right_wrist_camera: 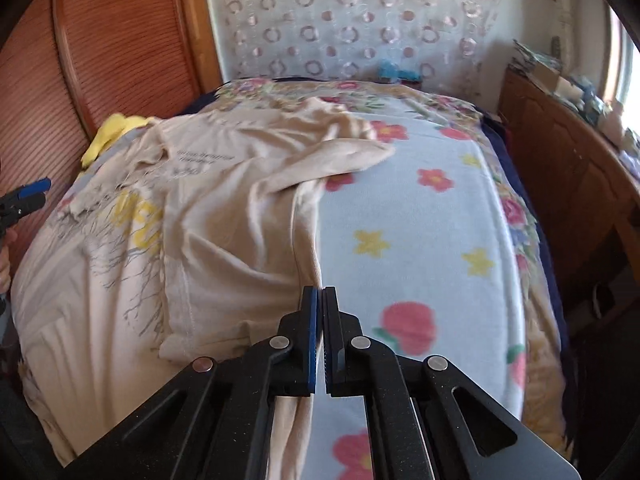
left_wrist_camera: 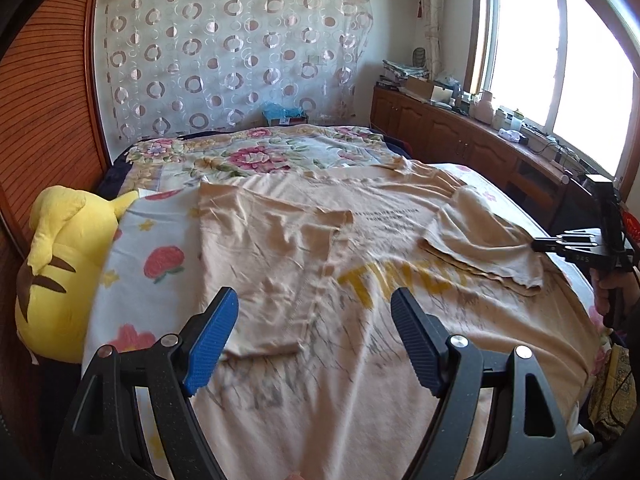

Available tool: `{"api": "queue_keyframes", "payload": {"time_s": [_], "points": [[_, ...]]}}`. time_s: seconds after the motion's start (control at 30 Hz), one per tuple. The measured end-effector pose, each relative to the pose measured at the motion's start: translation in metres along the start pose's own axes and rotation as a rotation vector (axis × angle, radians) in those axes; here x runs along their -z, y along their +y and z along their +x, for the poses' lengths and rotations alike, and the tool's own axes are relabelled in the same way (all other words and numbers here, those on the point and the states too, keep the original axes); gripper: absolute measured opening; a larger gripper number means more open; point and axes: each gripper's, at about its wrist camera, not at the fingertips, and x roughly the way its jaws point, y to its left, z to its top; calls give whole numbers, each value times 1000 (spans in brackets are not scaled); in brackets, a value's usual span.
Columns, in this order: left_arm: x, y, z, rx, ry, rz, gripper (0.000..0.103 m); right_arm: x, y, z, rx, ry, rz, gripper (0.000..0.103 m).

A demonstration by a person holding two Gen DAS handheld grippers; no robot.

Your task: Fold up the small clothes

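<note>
The beige T-shirt (left_wrist_camera: 360,280) is spread on the bed (right_wrist_camera: 420,240) with both sleeves already turned in, the body folds being judged as left, while the left tool (left_wrist_camera: 312,312) is held apart and empty and the right tool (right_wrist_camera: 320,300) is pressed together at the shirt's side edge, with any pinched cloth not discernible.

The left gripper (left_wrist_camera: 314,308) points forward and downward, its jaws standing wide apart with nothing between the blue-padded fingers (left_wrist_camera: 212,340). The right gripper (right_wrist_camera: 319,300) also tilts downward, its jaws pressed together so the two pads meet along a thin seam; whether any cloth is pinched there cannot be told. In the left wrist view the right gripper appears at the far right edge, seen side-on with its tip turned to the left, and a hand (left_wrist_camera: 614,292) is wrapped round its handle below. In the right wrist view the left gripper's tip shows at the left edge.
</note>
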Motion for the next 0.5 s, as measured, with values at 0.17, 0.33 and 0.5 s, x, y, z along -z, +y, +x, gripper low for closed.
{"api": "queue_keyframes", "payload": {"time_s": [0.17,0.33,0.5], "points": [[-15,26,16,-28,12,-31,80,1,-11,-1,-7,8,29,2],[-29,43,33,-62,32,-29,80,-19,-12,0,-16,-20,16,22],[-41,55,55,-71,59,-28,80,-52,-13,33,-19,-26,27,37]]}}
